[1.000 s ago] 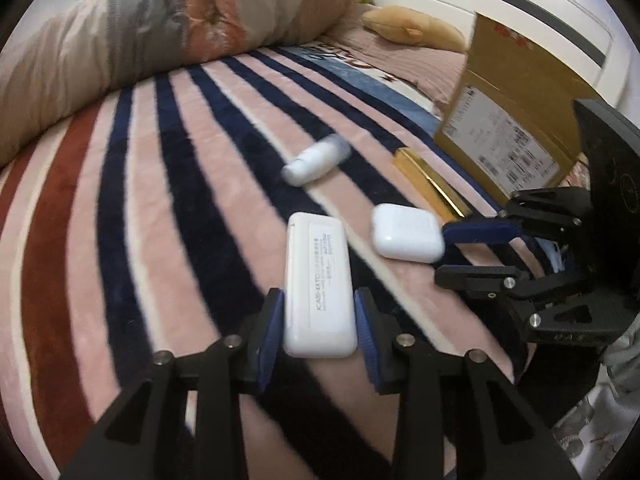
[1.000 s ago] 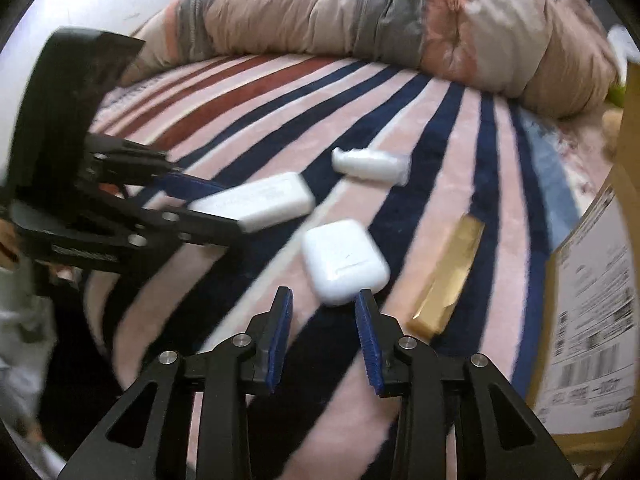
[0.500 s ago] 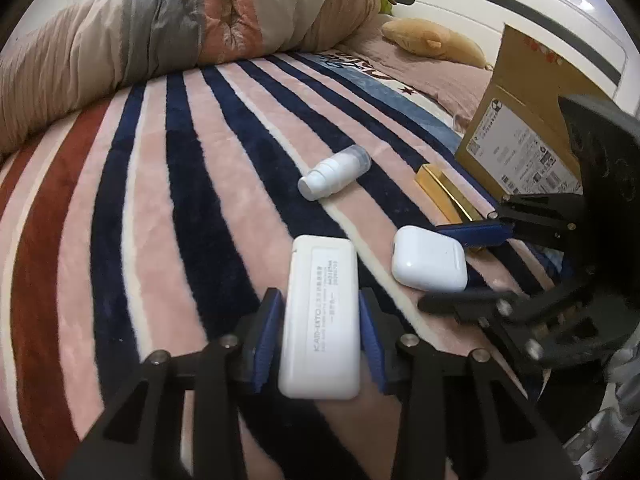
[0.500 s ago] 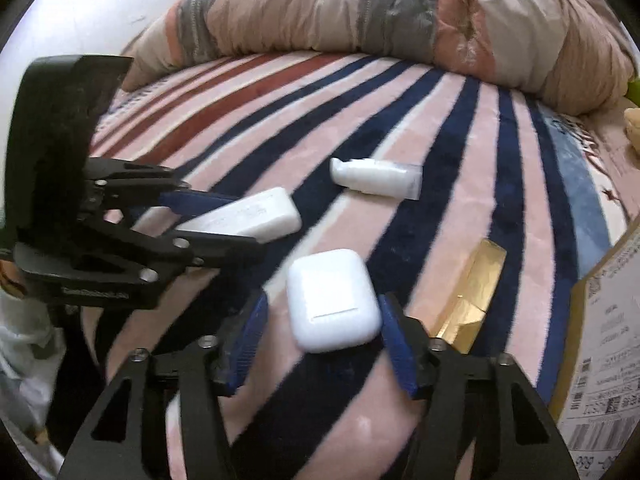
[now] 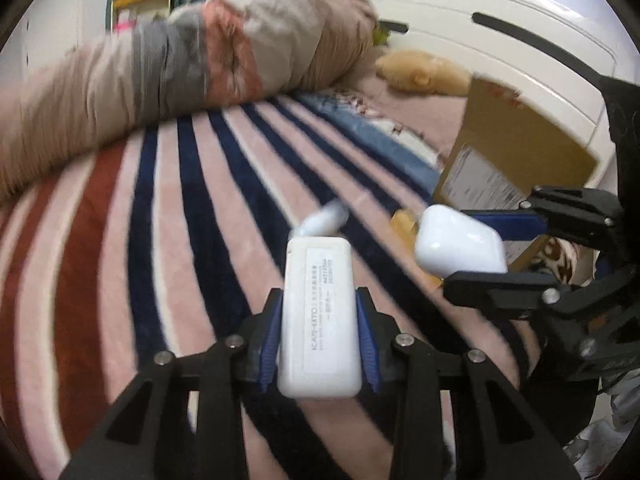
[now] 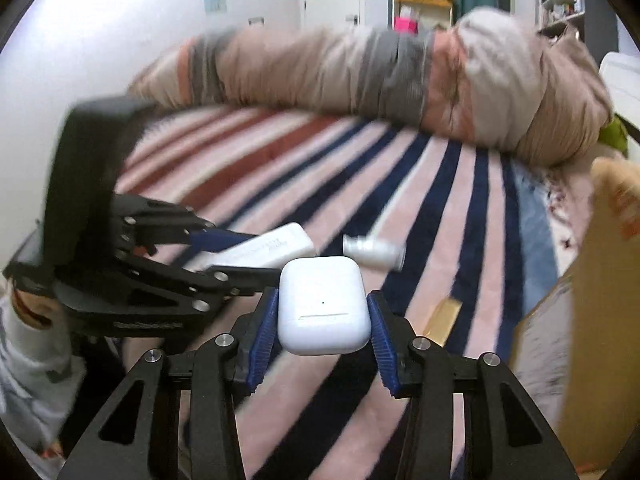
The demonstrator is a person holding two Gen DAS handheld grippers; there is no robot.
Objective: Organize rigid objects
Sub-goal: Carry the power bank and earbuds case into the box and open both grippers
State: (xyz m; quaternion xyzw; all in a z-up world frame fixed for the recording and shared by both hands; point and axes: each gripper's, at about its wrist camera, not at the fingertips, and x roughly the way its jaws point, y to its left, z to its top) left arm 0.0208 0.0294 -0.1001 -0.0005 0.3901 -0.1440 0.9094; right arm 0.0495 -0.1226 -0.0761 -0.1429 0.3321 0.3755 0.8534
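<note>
My left gripper (image 5: 319,340) is shut on a long white rectangular case (image 5: 319,320) and holds it above the striped blanket (image 5: 180,240). My right gripper (image 6: 323,320) is shut on a white earbud case (image 6: 323,308), also lifted. In the left wrist view the earbud case (image 5: 460,246) shows at the right between the right gripper's fingers. In the right wrist view the long case (image 6: 264,252) shows in the left gripper (image 6: 224,254). A small white bottle (image 6: 374,252) and a gold bar (image 6: 442,316) lie on the blanket.
An open cardboard box (image 5: 516,168) stands at the right on the bed, also in the right wrist view (image 6: 600,320). A rolled duvet (image 6: 380,80) lies along the far side. A plush toy (image 5: 424,74) and a white headboard (image 5: 500,32) are behind the box.
Both grippers closed on their objects and lifted them off the blanket: the left with the long white case, the right with the earbud case. The views tilted up.
</note>
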